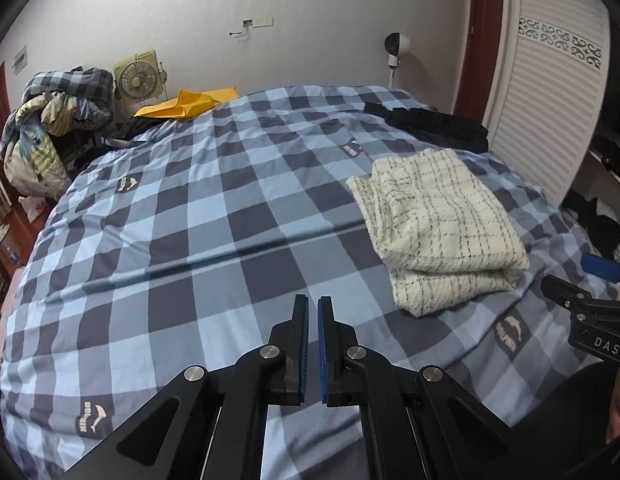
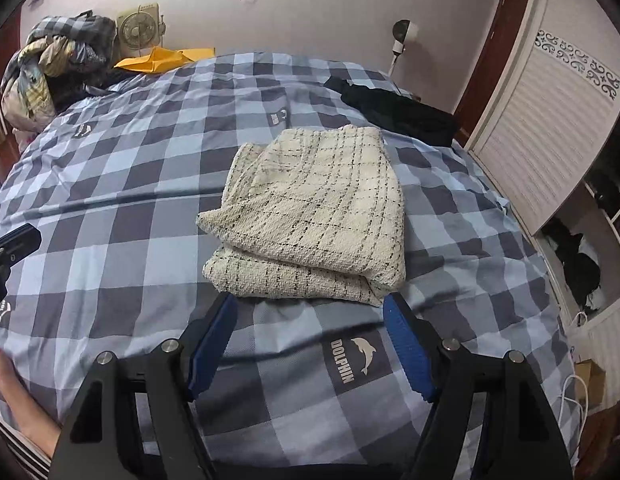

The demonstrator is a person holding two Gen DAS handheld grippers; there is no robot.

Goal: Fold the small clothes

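Note:
A cream garment with thin black checks (image 1: pixel 437 228) lies folded in layers on the blue checked bed cover (image 1: pixel 190 220). In the right wrist view the folded garment (image 2: pixel 313 216) lies just beyond my right gripper (image 2: pixel 310 304), which is open and empty, its blue pads (image 2: pixel 405 344) wide apart at the garment's near edge. My left gripper (image 1: pixel 313 304) is shut and empty over bare cover, to the left of the garment. The right gripper's tip (image 1: pixel 565 296) shows at the right edge of the left wrist view.
A black garment (image 2: pixel 393 112) lies at the far right of the bed. Yellow fabric (image 1: pixel 190 104), a fan (image 1: pixel 136 78) and a heap of bedding (image 1: pixel 50 120) sit at the far left. A white louvred wardrobe (image 2: pixel 549 128) stands on the right.

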